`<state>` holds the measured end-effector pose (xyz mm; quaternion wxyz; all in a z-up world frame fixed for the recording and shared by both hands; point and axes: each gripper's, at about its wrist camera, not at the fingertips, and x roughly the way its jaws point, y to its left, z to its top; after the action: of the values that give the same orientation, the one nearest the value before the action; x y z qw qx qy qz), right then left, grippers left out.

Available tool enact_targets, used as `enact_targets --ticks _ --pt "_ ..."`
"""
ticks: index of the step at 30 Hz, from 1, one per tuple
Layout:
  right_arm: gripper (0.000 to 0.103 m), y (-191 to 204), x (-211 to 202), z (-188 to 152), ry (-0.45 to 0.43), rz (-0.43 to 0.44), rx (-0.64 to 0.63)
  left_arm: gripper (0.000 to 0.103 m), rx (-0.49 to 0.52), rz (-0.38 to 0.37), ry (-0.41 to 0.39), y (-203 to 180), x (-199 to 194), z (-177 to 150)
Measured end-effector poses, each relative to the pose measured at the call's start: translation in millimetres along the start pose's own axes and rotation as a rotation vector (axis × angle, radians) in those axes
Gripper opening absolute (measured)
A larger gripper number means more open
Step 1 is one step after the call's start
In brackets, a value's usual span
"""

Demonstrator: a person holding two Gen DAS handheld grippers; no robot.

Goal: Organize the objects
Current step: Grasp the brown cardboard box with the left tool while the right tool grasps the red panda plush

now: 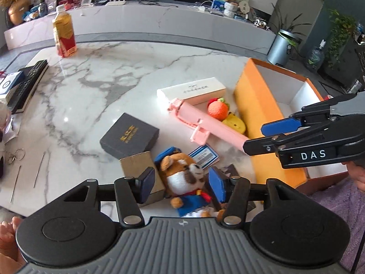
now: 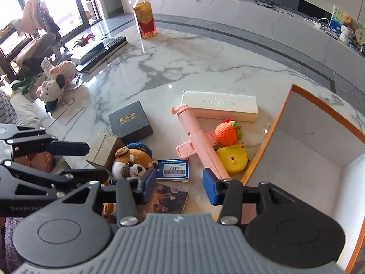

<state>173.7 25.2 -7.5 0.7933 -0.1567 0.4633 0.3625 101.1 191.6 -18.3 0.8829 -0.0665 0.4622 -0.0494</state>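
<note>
On the marble surface [image 1: 95,73] a clutter of small things lies beside an open orange box [image 1: 257,114] with a white inside.

The left tongs [image 1: 183,183] stand over a plush dog [image 1: 182,173] in a blue cap and blue coat. Their blue pads sit on either side of the toy's body, parted wide, with a gap showing on both sides, so nothing is gripped. The dog lies on its back against a tan cardboard box [image 1: 139,162], with a black gift box [image 1: 129,134] with gold lettering just beyond it.

The right tongs [image 2: 180,186] hang a little to the right of the dog, jaws about half apart and empty. Between and below their pads lie a blue price card [image 2: 174,169] and a dark booklet [image 2: 168,199]. The lower end of a pink selfie stick [image 2: 198,137] reaches right up to the right-hand pad; I cannot tell whether they touch. In the left wrist view the right tongs enter from the right edge above the orange box wall, their tips close to that end of the stick.

Next to the stick lie a crocheted orange fruit [image 2: 225,134] and a yellow case [image 2: 232,158], the latter against the orange box. A long white box [image 2: 220,106] lies beyond them. Well apart, at the far edge, stands a bottle of amber drink [image 2: 144,20], and a keyboard [image 2: 102,50] lies at the left.
</note>
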Motion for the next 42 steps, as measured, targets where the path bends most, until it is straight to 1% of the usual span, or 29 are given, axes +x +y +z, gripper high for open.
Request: enact_targets --ticks 1,2,8,12,14,19,20,21,22,24,27,29,30,33,37,39,40,42 --pt "0.047 2.5 6.8 1.3 0.018 0.003 -0.005 0.068 -0.018 0.007 0.007 6.3 2.8 -1.2" --pt "0.047 4.9 14.9 2.2 0.036 0.009 -0.007 0.069 -0.033 0.012 0.013 11.2 5.9 -1.9" --pt "0.047 13.7 45.5 5.8 0.099 0.028 -0.025 0.073 -0.099 0.074 0.033 31.3 20.8 -4.8" --pt "0.047 17.5 58.0 6.8 0.127 0.052 -0.024 0.073 -0.159 0.086 0.076 44.7 35.5 -6.2" --pt "0.047 21.2 62.2 6.9 0.14 0.073 -0.027 0.073 -0.179 0.07 0.081 48.7 39.9 -6.5" --pt "0.048 33.5 64.8 4.1 0.168 0.127 -0.033 0.07 -0.204 0.046 0.091 50.1 51.7 -5.4" --pt "0.048 36.3 64.8 3.4 0.171 0.132 -0.037 0.067 -0.211 0.041 0.092 50.7 52.9 -5.1" --pt "0.049 39.2 64.9 3.1 0.173 0.137 -0.042 0.06 -0.218 0.036 0.093 52.1 53.3 -5.1" --pt "0.05 41.8 65.1 2.8 0.173 0.14 -0.045 0.058 -0.222 0.032 0.094 53.4 53.1 -5.2" --pt "0.052 47.0 66.5 3.0 0.174 0.146 -0.049 0.057 -0.228 0.032 0.092 56.0 52.0 -6.3" --pt "0.054 55.5 72.3 3.8 0.178 0.153 -0.043 0.056 -0.228 0.053 0.092 59.9 47.3 -8.8" --pt "0.058 60.4 79.2 4.0 0.186 0.131 -0.031 0.056 -0.244 0.067 0.095 64.6 44.0 -11.0" --pt "0.064 62.4 82.4 3.8 0.187 0.119 -0.024 0.056 -0.248 0.069 0.092 67.5 42.8 -11.9" --pt "0.072 68.1 91.0 3.3 0.181 0.093 -0.017 0.057 -0.24 0.068 0.084 70.3 40.3 -14.6" --pt "0.076 76.5 101.1 3.5 0.177 0.054 -0.024 0.057 -0.217 0.081 0.076 67.5 41.1 -15.2" --pt "0.077 79.2 105.0 3.7 0.173 0.034 -0.03 0.057 -0.195 0.091 0.075 64.6 42.7 -16.2" --pt "0.074 79.8 108.4 3.5 0.181 0.02 -0.033 0.057 -0.19 0.094 0.075 63.9 43.4 -16.2" --pt "0.074 79.0 114.5 1.7 0.186 0.014 -0.029 0.057 -0.187 0.095 0.075 64.2 43.8 -16.7"
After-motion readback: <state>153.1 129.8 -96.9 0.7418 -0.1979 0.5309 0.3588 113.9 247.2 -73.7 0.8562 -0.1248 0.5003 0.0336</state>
